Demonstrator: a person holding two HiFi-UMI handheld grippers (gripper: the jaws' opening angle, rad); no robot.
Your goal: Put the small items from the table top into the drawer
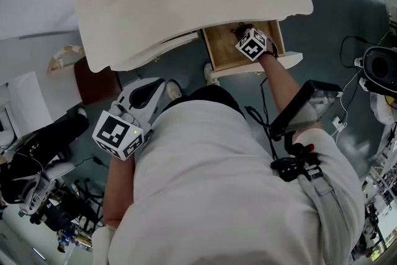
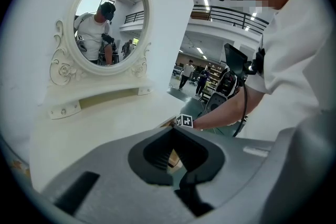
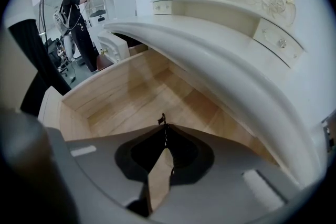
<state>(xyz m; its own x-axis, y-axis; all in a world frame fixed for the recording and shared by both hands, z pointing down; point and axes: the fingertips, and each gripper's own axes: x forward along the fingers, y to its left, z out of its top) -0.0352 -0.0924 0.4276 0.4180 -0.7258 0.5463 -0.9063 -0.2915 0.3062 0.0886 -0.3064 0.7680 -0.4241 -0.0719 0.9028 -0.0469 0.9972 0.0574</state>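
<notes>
Head view: right gripper (image 1: 239, 29) inside the open drawer (image 1: 226, 56) at 1 o'clock; left gripper (image 1: 160, 89) back at 8 o'clock. Left gripper view: jaws together, empty. Right gripper view: tips pinching a thin dark item (image 3: 161, 121) over the drawer floor.

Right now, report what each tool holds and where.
Right tool pinches a tiny dark thin item by its lower end; identity unclear. Left tool shut, empty.

One dressing table (image 1: 186, 3), one drawer (image 3: 126, 94), one mirror (image 2: 107, 23), one small dark item (image 3: 161, 120), two claws (image 2: 172, 128) (image 3: 165, 125)
</notes>
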